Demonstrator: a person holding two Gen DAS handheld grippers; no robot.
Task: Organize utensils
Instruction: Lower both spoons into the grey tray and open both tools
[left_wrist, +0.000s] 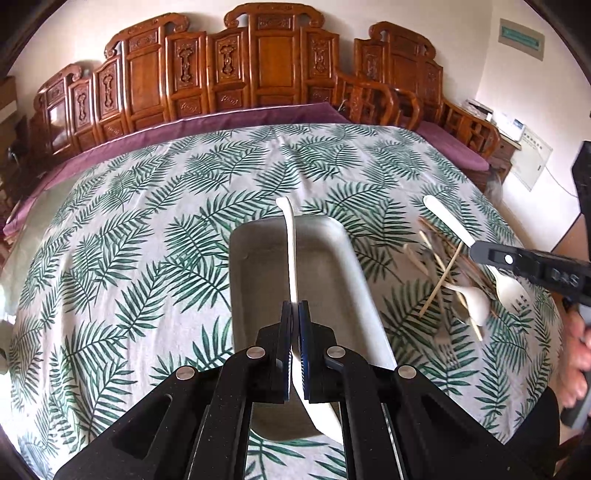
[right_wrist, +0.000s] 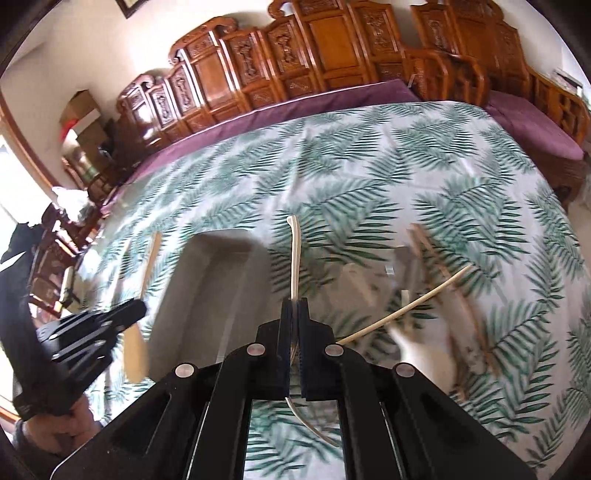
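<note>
Fern-printed cloth (left_wrist: 147, 229) covers the counter, and a grey rectangular tray (left_wrist: 325, 251) sits on it with its long side running away from the person. Above that tray the left tool (left_wrist: 294, 306) has its jaws pressed together on a white spoon (left_wrist: 291, 243), pinching it along the handle; the handle end points away over the tray's far rim, and the bowl hangs below the jaws at the near end.

The right tool (right_wrist: 294, 304) is likewise clamped, on a thin pale utensil (right_wrist: 294, 254) seen edge-on. From the left camera it looks like a white fork held by the neck, prongs hanging toward the cloth. It is held in the air, off the counter, between the tray and the pile.

To the right of the tray lies the jumbled pile of utensils (left_wrist: 454, 280): wooden chopsticks crossed over one another, another white spoon, and metal forks partly buried. A hand (left_wrist: 576, 347) grips the right tool's handle at the frame edge. Carved wooden panels (left_wrist: 258, 66) and a purple cushion (left_wrist: 184, 129) run behind the counter.
</note>
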